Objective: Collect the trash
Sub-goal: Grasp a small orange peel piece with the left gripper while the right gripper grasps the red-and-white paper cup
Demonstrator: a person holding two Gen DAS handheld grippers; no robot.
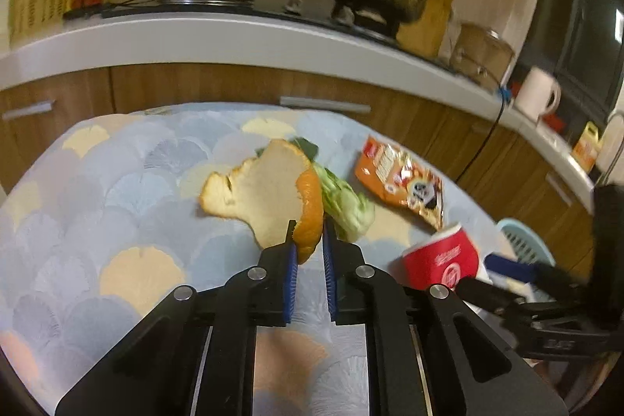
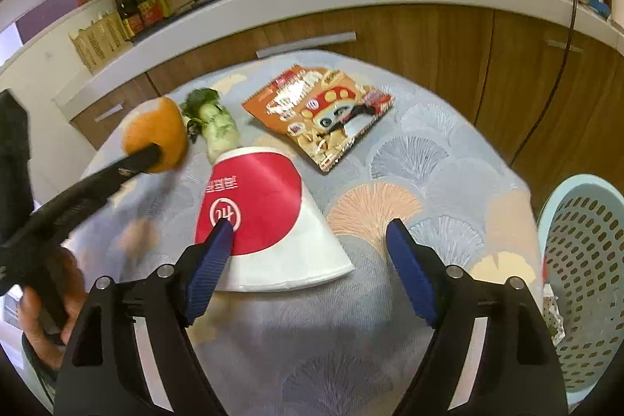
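My left gripper (image 1: 307,232) is shut on an orange peel (image 1: 269,188) and holds it above the table; the peel also shows in the right wrist view (image 2: 156,133). A leafy green vegetable scrap (image 1: 345,201) lies just behind it (image 2: 216,125). A red-and-white paper cup (image 2: 265,217) lies on its side; my right gripper (image 2: 312,225) is open around its base end, left fingertip touching it. The cup shows in the left wrist view (image 1: 442,258). An orange snack wrapper (image 2: 323,112) lies farther back (image 1: 401,178).
A light-blue perforated basket (image 2: 585,260) stands at the table's right edge. The table has a fan-patterned cloth (image 2: 429,151). Behind it run wooden cabinets and a white counter (image 1: 234,34) with a wok, a steel pot and bottles.
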